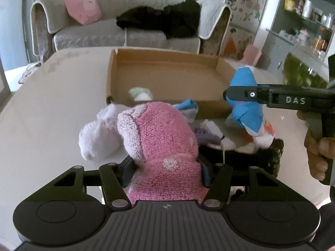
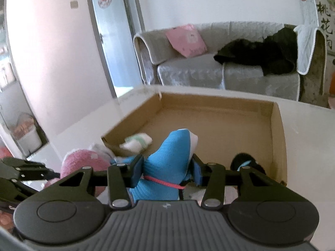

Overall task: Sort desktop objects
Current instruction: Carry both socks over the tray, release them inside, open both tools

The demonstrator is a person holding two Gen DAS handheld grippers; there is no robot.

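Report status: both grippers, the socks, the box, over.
Left gripper shut on pink fuzzy sock. Right gripper shut on blue sock. Cardboard box ahead, one green-and-white sock inside. More socks piled at its near wall; path clear.

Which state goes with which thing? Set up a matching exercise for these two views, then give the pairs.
Things:
1. pink fuzzy sock
2. blue sock
3. green-and-white sock
4. black jacket

States:
A. lying in the cardboard box
B. clamped in the right gripper
C. draped on the sofa
D. clamped in the left gripper

Pairs: 1-D, 2-B, 3-A, 4-C
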